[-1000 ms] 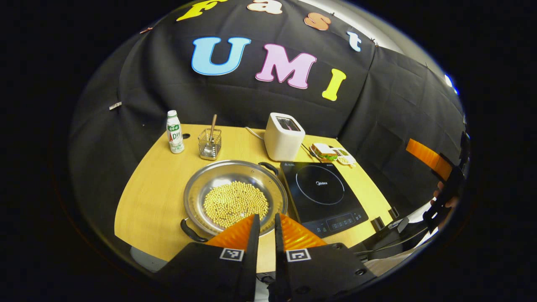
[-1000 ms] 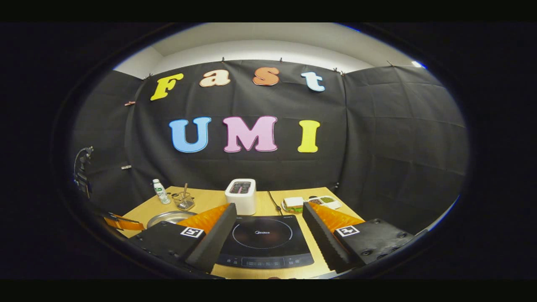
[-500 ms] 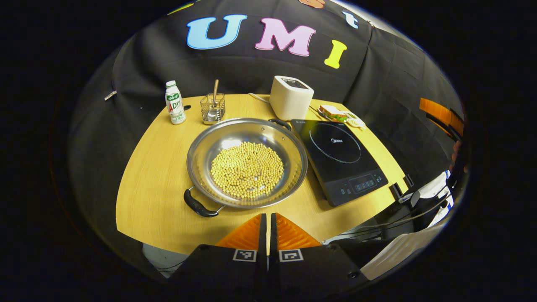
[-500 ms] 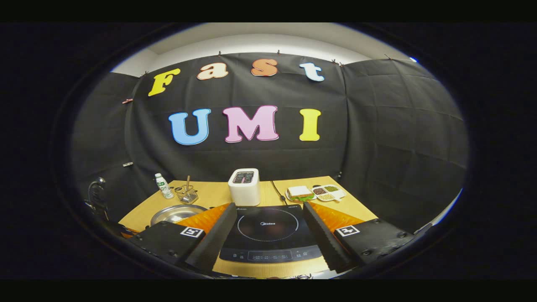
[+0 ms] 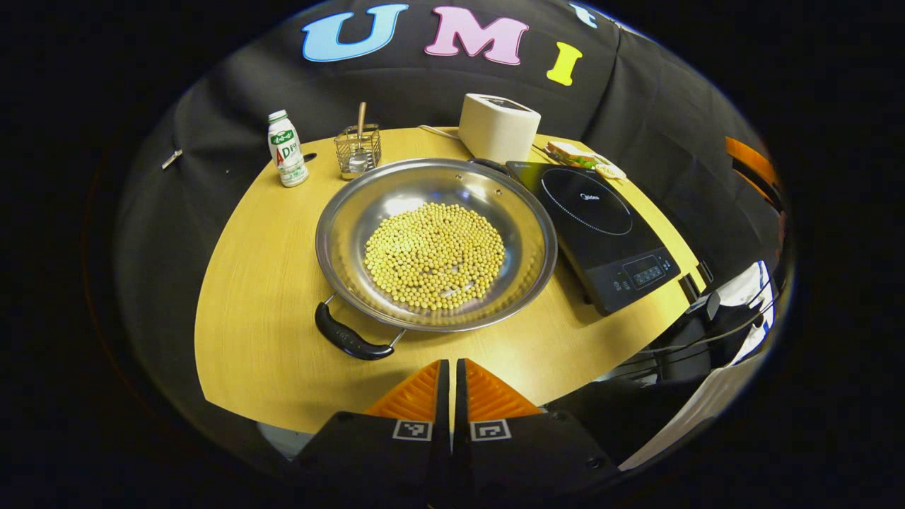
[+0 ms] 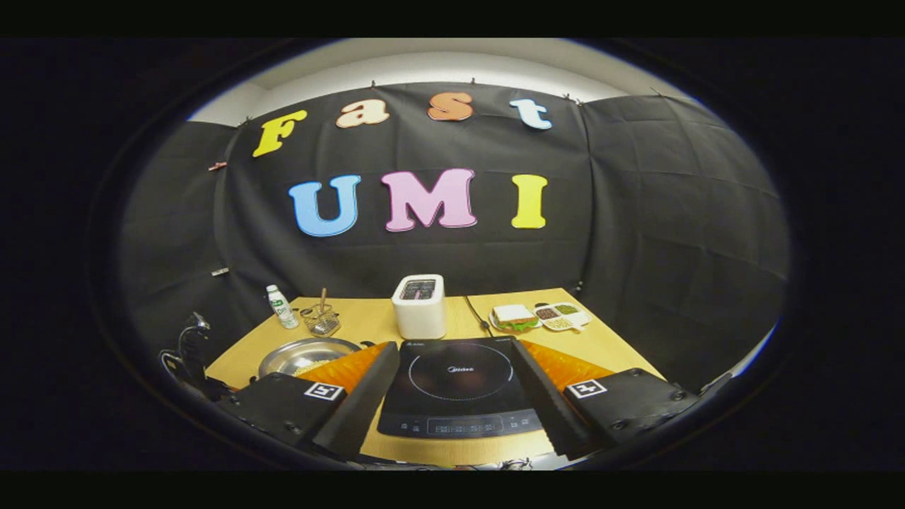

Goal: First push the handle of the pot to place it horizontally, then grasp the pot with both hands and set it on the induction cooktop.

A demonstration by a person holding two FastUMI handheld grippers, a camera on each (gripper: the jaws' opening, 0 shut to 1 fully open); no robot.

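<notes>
Steel pot of yellow beans on counter, just left of induction cooktop, near handle angled toward left hand-held gripper, fingers closed together, empty, right hand-held gripper spread wide above cooktop.

In the right gripper view, that gripper's own left finger hid most of the pot and its beans. In the left gripper view, the pot's far handle sat half behind the rim, well beyond the fingers.
</notes>
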